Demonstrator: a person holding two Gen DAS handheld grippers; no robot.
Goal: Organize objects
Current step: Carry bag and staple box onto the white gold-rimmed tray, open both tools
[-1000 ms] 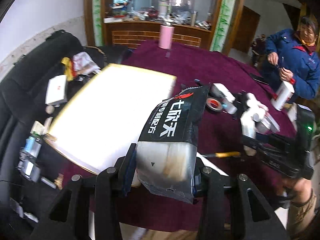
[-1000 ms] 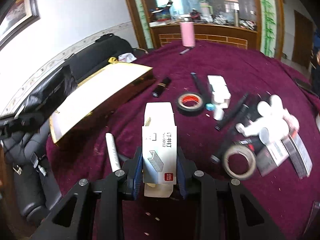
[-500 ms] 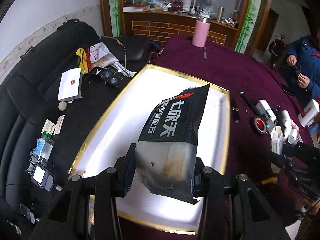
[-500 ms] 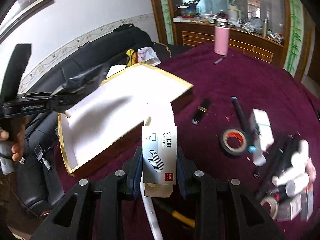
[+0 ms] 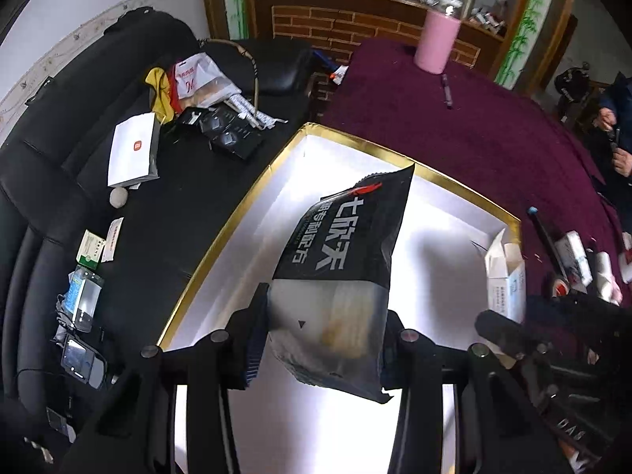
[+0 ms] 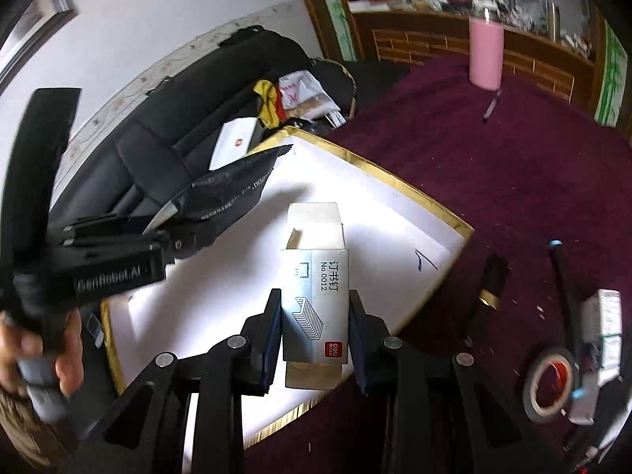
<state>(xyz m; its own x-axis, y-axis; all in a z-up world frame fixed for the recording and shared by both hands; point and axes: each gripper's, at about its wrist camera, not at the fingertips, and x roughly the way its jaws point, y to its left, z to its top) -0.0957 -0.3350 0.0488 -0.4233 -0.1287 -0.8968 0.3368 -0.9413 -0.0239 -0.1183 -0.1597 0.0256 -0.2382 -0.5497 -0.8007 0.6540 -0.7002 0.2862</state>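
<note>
**Desk:** Maroon cloth covers the round table (image 6: 493,166) — what are the two tools doing above it?

**Photographer:** The left gripper (image 5: 322,335) pinches a black foil pouch (image 5: 339,260) by its pale lower end, its pads pressed against both sides. The pouch hangs over the white floor of a gold-rimmed box (image 5: 252,197). The right gripper (image 6: 314,330) clamps a small staple box (image 6: 316,300), top flap open, also over the white interior.

**Desk:** Where does the box sit?

**Photographer:** At the table's edge, beside a black sofa (image 5: 51,158). From the right wrist camera, the left gripper (image 6: 164,225) enters from the left with the pouch (image 6: 229,193), a hand (image 6: 37,359) around its handle.

**Desk:** And farther out?

**Photographer:** On the cloth to the right of the box lie a roll of red-cored tape (image 6: 549,385), a black tube with a gold band (image 6: 489,282) and a dark pen with a blue end (image 6: 561,272). A pink tumbler (image 6: 486,53) stands at the far side with a pen (image 6: 491,104) near its base. The sofa carries a white carton (image 5: 132,150), a plastic bag (image 5: 197,79) and small packets. A person in a blue jacket (image 5: 620,114) sits at the right edge of the left wrist view.
</note>
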